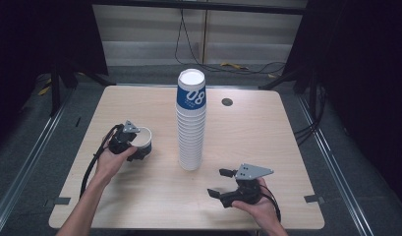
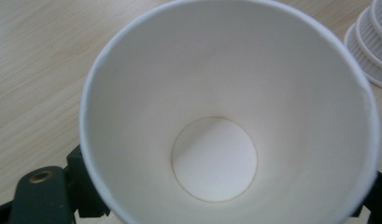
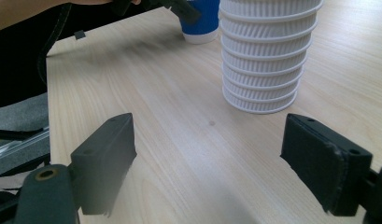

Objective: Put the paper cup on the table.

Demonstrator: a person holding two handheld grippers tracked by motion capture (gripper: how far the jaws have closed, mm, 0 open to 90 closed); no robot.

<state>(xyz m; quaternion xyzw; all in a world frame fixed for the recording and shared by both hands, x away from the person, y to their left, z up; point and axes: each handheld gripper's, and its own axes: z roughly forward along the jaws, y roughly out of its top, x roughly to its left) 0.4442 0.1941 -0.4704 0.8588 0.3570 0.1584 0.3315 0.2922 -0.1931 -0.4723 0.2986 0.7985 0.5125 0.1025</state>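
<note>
Nearest, the right gripper (image 1: 223,183) hovers with jaws spread wide, empty. Left of the tall cup stack (image 1: 191,123), the left gripper (image 1: 134,146) clasps a single paper cup (image 1: 144,139), its outside mostly hidden.

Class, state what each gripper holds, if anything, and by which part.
Left gripper clamps a single blue-and-white paper cup by its side wall, one jaw either side. Right gripper is open, holding nothing.
</note>
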